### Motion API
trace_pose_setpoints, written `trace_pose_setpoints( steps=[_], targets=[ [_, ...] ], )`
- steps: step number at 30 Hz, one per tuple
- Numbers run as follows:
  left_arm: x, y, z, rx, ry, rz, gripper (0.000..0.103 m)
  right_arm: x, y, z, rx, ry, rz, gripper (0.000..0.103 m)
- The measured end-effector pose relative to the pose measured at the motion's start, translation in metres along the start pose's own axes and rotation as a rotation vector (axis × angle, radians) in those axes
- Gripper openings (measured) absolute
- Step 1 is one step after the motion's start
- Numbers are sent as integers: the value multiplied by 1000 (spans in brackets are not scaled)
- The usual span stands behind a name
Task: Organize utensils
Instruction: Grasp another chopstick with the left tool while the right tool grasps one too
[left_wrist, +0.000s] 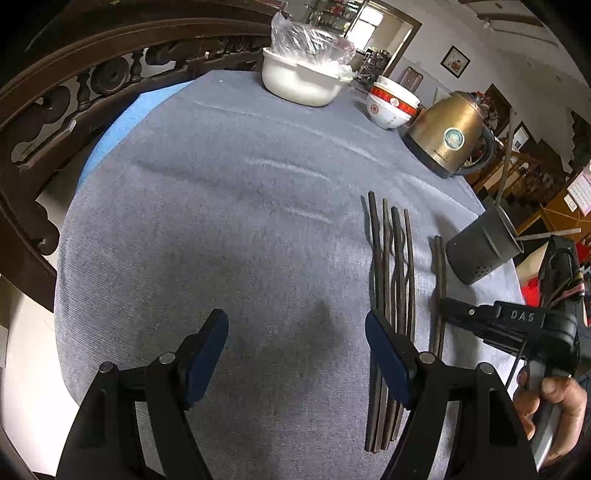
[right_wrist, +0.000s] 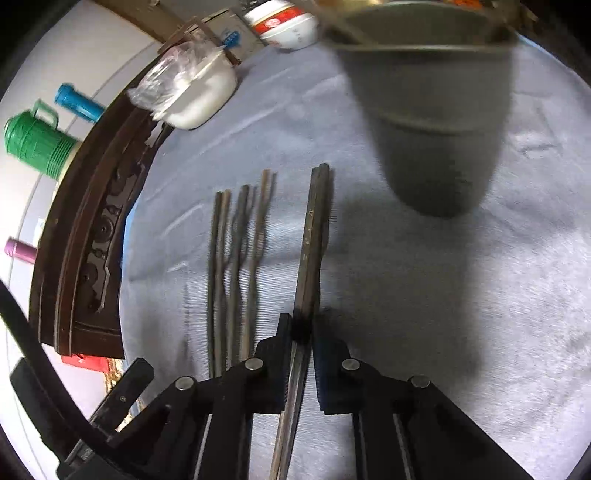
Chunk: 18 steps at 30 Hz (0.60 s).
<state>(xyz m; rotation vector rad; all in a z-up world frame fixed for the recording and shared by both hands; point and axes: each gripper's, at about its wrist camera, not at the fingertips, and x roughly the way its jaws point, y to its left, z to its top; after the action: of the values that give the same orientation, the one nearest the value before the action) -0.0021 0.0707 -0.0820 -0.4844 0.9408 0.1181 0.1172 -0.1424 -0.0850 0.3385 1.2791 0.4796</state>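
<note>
- We saw a white pot (left_wrist: 301, 79) under plastic wrap
- stacked red-white bowls (left_wrist: 392, 105)
- brass kettle (left_wrist: 448, 134)
- grey tablecloth (left_wrist: 221, 206)
- green thermos (right_wrist: 35, 142), on the floor

The wide left and middle stretch of the grey-clothed counter (left_wrist: 221, 206) lies bare, open to a hand-held gripper. On the right, a row of loose chopsticks (left_wrist: 393, 280) lies on the cloth, with the dark perforated holder (left_wrist: 480, 251) standing just beyond them. Along the far edge stand a white covered pot (left_wrist: 299, 79), stacked bowls (left_wrist: 391, 105) and a brass kettle (left_wrist: 447, 134); a carved wooden rail (left_wrist: 74, 96) borders the left.
</note>
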Motion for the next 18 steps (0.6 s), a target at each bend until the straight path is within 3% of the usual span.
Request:
trace_pose_setpoints(
  steps=[5,8,14,18],
  targets=[
    [-1,-10,-1,38,7,2,77,-8,-16,3,48,0,47,16],
    [-2,-11,-1,44,8,9,77,-11,-24,3,79,-18,30,16],
    [0,-15,-2,62,22,19,77,-4,-7,8,-9,6,-52,15],
    [-3,-15,-3,69,17,26,77,-6,0,13,-2,-13,-36,15]
  ],
)
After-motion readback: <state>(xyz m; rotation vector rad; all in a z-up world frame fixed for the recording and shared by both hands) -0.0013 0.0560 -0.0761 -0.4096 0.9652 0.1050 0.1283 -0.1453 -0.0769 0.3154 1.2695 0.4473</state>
